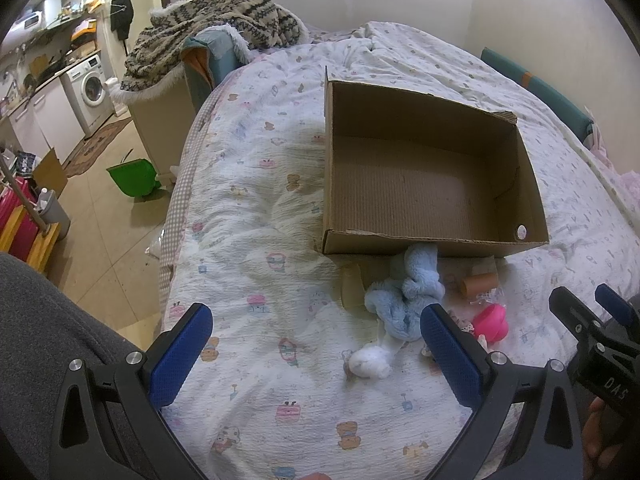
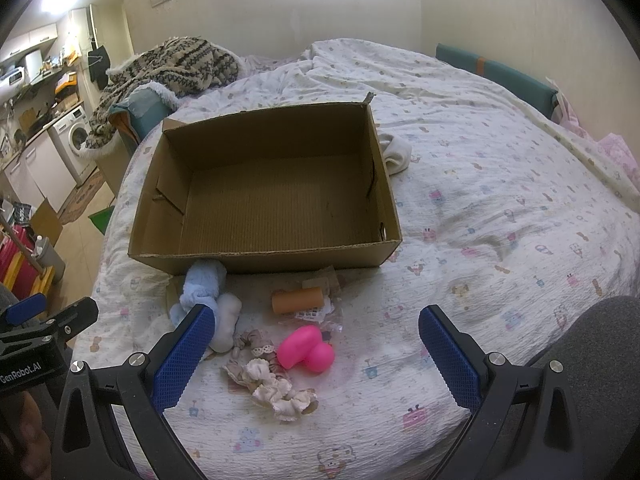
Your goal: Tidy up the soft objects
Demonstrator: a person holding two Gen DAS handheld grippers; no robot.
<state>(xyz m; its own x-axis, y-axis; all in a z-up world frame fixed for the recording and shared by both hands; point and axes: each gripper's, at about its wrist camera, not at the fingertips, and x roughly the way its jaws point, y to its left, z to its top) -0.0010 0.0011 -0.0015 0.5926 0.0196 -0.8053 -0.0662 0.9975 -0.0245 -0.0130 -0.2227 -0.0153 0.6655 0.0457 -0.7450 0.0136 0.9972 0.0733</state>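
An empty cardboard box sits on the bed. In front of it lie a light blue plush toy, a white fluffy piece, a pink plastic object, an orange-brown tube and beige frilly scrunchies. A white sock lies right of the box. My left gripper is open above the quilt, left of the plush. My right gripper is open with the pink object and scrunchies between its fingers.
The bed has a printed white quilt with a patterned blanket at the far left corner. Left of the bed is floor with a green dustpan and a washing machine. A wall runs behind the bed.
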